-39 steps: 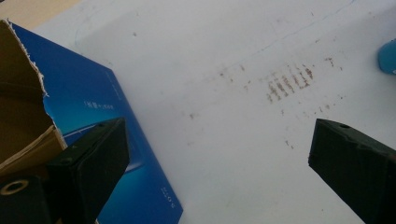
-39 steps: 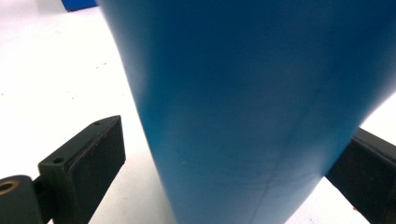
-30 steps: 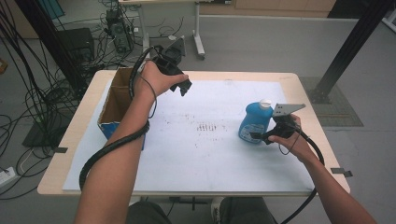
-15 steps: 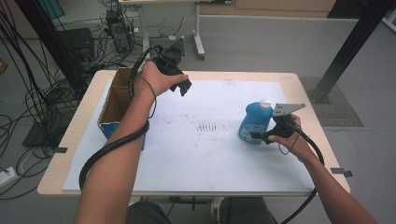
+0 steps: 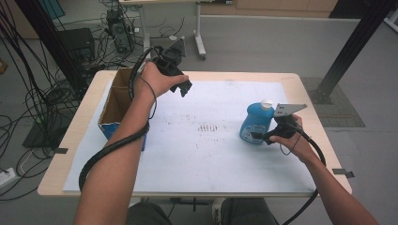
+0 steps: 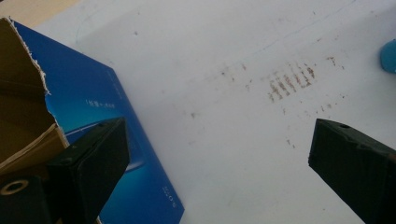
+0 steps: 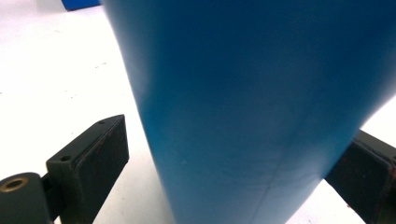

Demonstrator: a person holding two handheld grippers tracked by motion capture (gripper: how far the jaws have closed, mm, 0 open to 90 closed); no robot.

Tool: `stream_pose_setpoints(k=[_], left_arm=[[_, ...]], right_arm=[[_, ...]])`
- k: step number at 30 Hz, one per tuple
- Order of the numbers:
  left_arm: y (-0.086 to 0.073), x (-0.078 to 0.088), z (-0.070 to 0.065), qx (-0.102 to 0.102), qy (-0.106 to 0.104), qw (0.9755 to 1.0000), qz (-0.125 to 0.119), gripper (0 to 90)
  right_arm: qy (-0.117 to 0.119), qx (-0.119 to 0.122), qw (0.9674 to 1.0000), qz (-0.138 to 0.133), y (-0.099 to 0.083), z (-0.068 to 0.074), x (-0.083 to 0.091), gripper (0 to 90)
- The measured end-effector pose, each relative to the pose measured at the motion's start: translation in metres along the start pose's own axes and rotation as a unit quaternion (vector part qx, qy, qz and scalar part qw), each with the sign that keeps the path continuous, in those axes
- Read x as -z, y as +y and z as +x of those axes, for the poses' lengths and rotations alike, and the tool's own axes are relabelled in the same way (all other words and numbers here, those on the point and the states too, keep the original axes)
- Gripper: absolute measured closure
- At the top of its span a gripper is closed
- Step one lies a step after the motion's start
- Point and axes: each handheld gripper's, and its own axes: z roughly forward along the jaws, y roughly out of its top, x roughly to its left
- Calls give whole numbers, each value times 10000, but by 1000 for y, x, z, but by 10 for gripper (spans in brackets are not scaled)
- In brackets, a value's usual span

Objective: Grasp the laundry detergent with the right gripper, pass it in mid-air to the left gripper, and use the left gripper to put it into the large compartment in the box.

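A blue bottle (image 5: 254,123) with a white cap stands upright on the white sheet at the right. My right gripper (image 5: 259,136) is low beside its base, on the right. In the right gripper view the bottle (image 7: 261,93) stands between the spread jaws of the gripper (image 7: 243,140); a gap shows at the left jaw, so it is open. My left gripper (image 5: 183,88) is held up above the table's far left, by the box. Its jaws (image 6: 219,144) stand wide open with nothing between them.
An open cardboard box (image 5: 117,101) with blue sides (image 6: 116,140) stands on the table's left edge. The white sheet (image 5: 211,159) carries brown smudges (image 6: 289,81) at its middle. Cables trail from both grippers; more cables and a desk lie on the floor behind.
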Motion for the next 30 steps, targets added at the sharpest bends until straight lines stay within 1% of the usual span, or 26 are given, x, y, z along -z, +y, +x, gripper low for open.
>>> stream_pose_setpoints(k=[11,21,29,30], left_arm=[[0,0,-1,-10,8,10000,-1,60],[0,0,-1,-19,10,10000,-6,59],[1,-1,-1,-39,7,10000,17,60],[0,-1,-1,-18,7,10000,8,60]], right_arm=[[12,6,10000,11,0,-1,0,88],[2,19,10000,8,-1,-1,0,94],[34,45,10000,52,-1,-1,-1,131],[23,48,10000,48,-1,-1,-1,137]])
